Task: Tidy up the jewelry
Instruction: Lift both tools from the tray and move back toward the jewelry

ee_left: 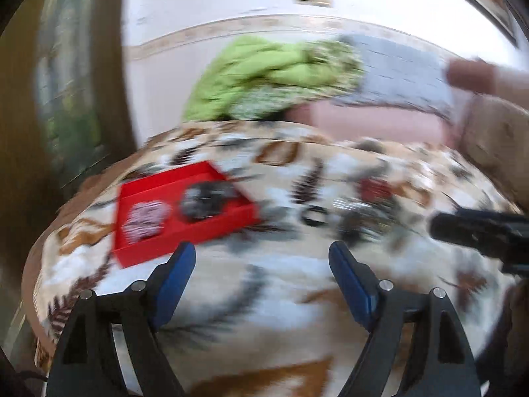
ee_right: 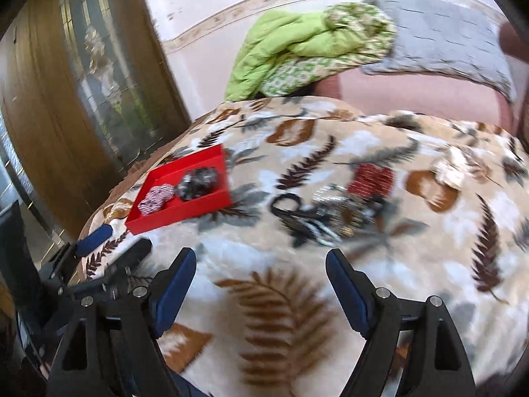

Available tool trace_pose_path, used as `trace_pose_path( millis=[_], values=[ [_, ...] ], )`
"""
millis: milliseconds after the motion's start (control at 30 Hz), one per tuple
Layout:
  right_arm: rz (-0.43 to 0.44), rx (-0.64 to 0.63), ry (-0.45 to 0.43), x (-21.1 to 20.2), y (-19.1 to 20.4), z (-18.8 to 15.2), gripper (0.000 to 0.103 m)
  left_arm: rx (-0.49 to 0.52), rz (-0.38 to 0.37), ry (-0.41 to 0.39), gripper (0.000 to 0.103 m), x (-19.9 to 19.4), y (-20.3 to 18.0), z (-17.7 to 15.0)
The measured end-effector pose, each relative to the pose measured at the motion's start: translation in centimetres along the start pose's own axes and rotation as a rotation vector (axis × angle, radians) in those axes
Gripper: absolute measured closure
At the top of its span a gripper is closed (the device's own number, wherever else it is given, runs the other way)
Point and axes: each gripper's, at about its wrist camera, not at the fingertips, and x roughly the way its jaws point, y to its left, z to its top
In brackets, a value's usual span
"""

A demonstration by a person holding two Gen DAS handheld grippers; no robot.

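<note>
Your left gripper (ee_left: 263,254) stands spread wide, blue pads apart, nothing between them, hovering above the leaf-print blanket (ee_left: 264,297). The left wrist view is badly smeared, so detail there is poor. Your right gripper (ee_right: 261,261) is likewise released, jaws wide and empty over the same blanket.

Beyond the left gripper, up and to its left, sits the red tray (ee_left: 158,195). Inside lie two bundles: a red-and-white beaded piece (ee_right: 157,197) and a dark glittery piece (ee_right: 198,182), just beside each other; their exact kind is unclear.

Further right on the blanket is the loose jewelry pile (ee_right: 344,211): a red beaded item (ee_right: 372,178), black loops, silver strands, tangled and too blurred to separate. A pale piece (ee_right: 449,170) lies apart, near the right edge.

Behind, a green quilt (ee_right: 297,43) and a grey pillow (ee_right: 439,36) are cut off by the frame. No legible writing anywhere.
</note>
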Motion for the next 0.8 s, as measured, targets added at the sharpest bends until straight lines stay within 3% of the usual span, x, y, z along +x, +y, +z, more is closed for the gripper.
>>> trace_pose_path(
  millis=[100, 233, 467, 800],
  values=[
    [-0.024, 0.047, -0.021, -2.1, -2.5, -0.5, 0.019, 0.029, -0.040, -0.009, 0.021, -0.9, -2.7, 0.4],
    [-0.094, 0.082, -0.049, -4.1, -5.1, -0.6, 0.019, -0.045, -0.117, 0.021, 0.021, -1.2, -4.2, 1.3],
    [-0.124, 0.151, -0.091, -6.1, -8.2, -0.1, 0.019, -0.140, -0.169, 0.049, 0.021, -1.1, -5.2, 2.1],
    [-0.146, 0.140, -0.031, -5.4, -10.2, 3.0, 0.022, -0.102, -0.241, 0.065, 0.021, 0.8, -8.3, 3.8]
  ],
)
